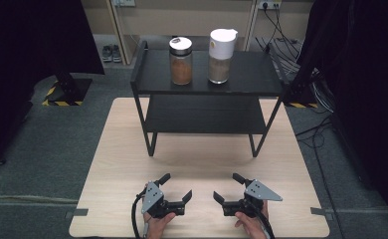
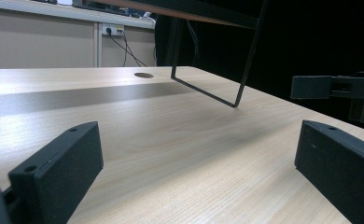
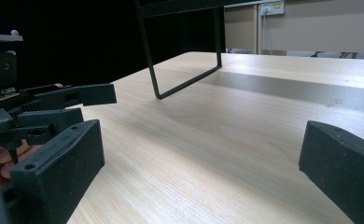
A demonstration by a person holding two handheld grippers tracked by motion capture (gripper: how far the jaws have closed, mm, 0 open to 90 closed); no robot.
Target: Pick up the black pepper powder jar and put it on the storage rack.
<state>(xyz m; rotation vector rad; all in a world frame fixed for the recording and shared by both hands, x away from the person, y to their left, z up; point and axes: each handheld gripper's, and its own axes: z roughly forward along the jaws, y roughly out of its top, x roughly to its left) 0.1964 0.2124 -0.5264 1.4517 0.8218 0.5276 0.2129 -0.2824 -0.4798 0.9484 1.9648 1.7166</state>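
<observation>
Two jars (image 1: 180,60) (image 1: 220,49) stand on top of the black shelf (image 1: 207,85), far behind our grippers. We hold the left gripper (image 1: 176,188) and right gripper (image 1: 228,187) wide open, grasping nothing, on the table (image 1: 197,164) before the shelf.

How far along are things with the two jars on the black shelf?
Nothing looks started. The brown-powder jar and the white-lidded jar stand upright on the shelf top, untouched. Both the left gripper and right gripper are open, holding nothing, low at the table's near edge. Any handling of the jars remains.

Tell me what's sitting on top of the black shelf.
On the black shelf: a black-lidded jar of brown powder and a white-lidded jar. The lower tier looks empty, partly hidden.
</observation>
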